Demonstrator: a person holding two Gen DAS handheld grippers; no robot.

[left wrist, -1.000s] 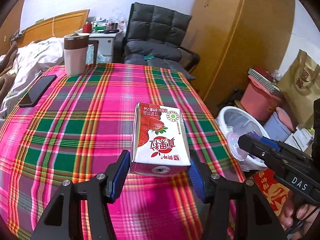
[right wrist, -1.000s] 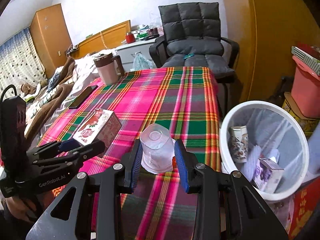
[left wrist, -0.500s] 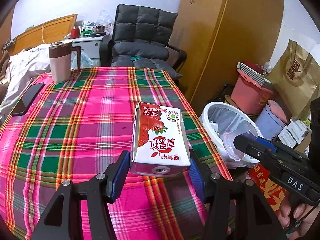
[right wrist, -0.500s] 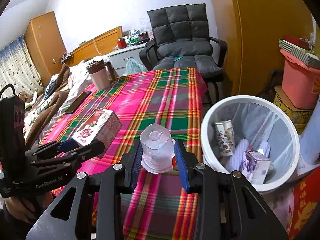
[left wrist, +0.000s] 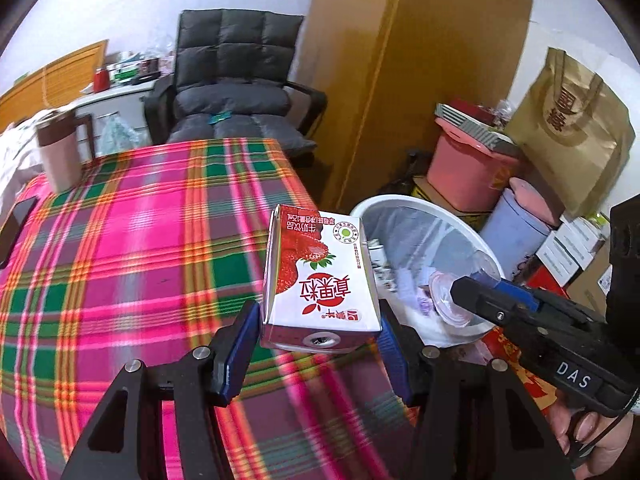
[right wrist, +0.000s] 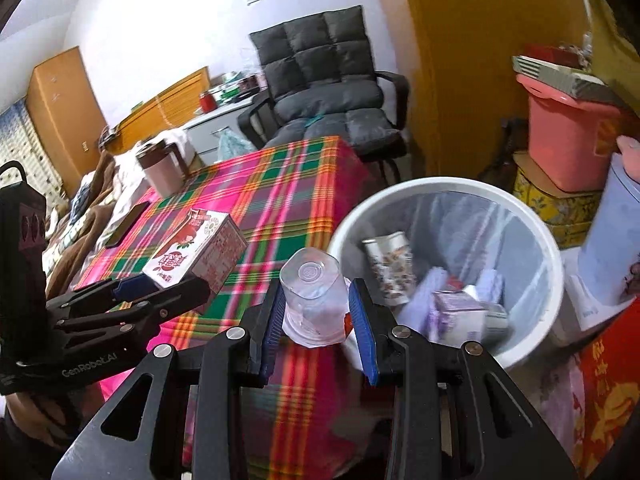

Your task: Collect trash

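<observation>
On my left wrist view, my left claw (left wrist: 318, 350) clamps the boxy strawberry milk carton (left wrist: 320, 280), long axis pointing away, above the plaid surface (left wrist: 120, 240) edge; the white bin (left wrist: 420, 240) looms nearer than before. On the right, my right claw (right wrist: 318, 320) grips an inverted clear plastic cup (right wrist: 314, 300), base forward, beside the bin (right wrist: 440, 188).

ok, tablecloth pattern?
Plaid: the tablecloth is hot pink with green squares and orange-yellow stripes. It shows best in the left wrist view.
</observation>
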